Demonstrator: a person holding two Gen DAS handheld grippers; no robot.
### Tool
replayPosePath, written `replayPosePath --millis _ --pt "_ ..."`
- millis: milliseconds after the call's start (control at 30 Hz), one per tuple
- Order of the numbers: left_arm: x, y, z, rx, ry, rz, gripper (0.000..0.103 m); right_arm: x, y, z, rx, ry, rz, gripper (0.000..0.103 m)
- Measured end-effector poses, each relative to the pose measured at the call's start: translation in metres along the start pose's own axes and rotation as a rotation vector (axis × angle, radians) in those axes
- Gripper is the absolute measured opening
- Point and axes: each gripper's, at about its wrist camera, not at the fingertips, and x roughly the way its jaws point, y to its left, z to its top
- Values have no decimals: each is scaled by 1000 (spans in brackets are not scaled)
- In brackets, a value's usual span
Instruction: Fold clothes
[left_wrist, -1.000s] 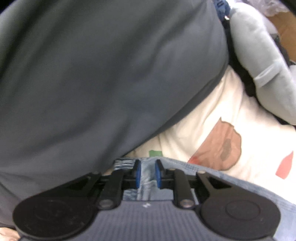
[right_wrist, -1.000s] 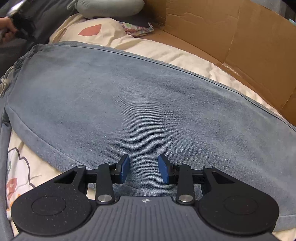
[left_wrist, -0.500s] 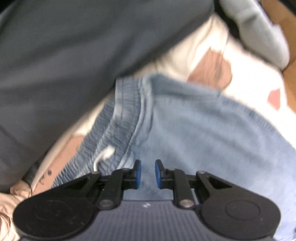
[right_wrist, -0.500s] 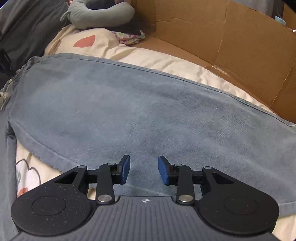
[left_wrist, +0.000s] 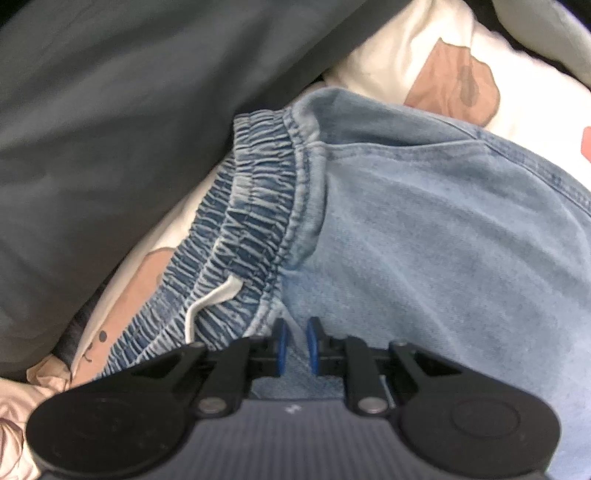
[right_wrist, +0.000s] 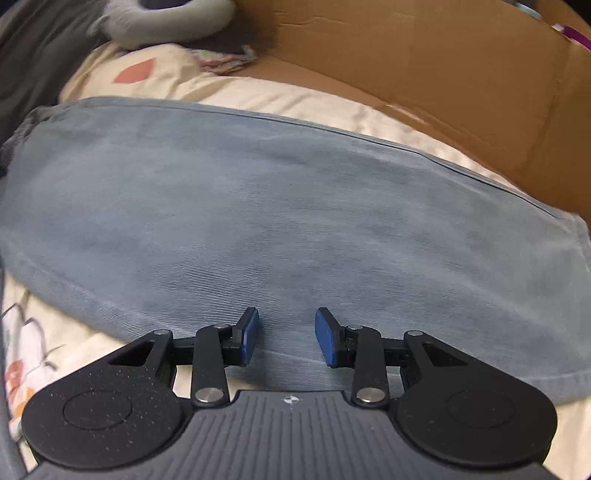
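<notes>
Light blue jeans (right_wrist: 280, 218) lie flat across a printed cream bedsheet (right_wrist: 266, 96). In the left wrist view their elastic waistband (left_wrist: 243, 229) with a white drawstring (left_wrist: 212, 301) is close up. My left gripper (left_wrist: 295, 345) is nearly shut, with denim (left_wrist: 443, 240) pinched between its blue pads just below the waistband. My right gripper (right_wrist: 286, 336) is open and empty, low over the near edge of the jeans' leg.
A dark grey garment (left_wrist: 129, 110) lies to the left of the waistband. A grey plush pillow (right_wrist: 173, 18) lies at the far end. A cardboard box wall (right_wrist: 443, 70) runs along the far right of the bed.
My left gripper has pulled back and tilted, so the waistband and jeans now fill its view instead of the grey garment. My right gripper has shifted rightward along the leg.
</notes>
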Motion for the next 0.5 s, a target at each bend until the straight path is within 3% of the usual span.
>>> replayPosePath --millis 100,133,167,233,500 --pt "-7 -4 0 -12 -3 24 15 0 -12 -1 29 -6 -21 40" --pt "-12 -4 0 -18 -7 23 18 -1 -17 -2 40 -7 -28 40" --pt "-19 -2 0 -37 -14 13 30 -2 -22 -3 53 -8 -33 40" --pt "-35 3 -1 -75 -21 -7 38 -5 -33 -5 81 -7 -55 40" --pt "-85 25 -9 -110 -34 -51 48 -25 -70 -10 205 15 -115 40"
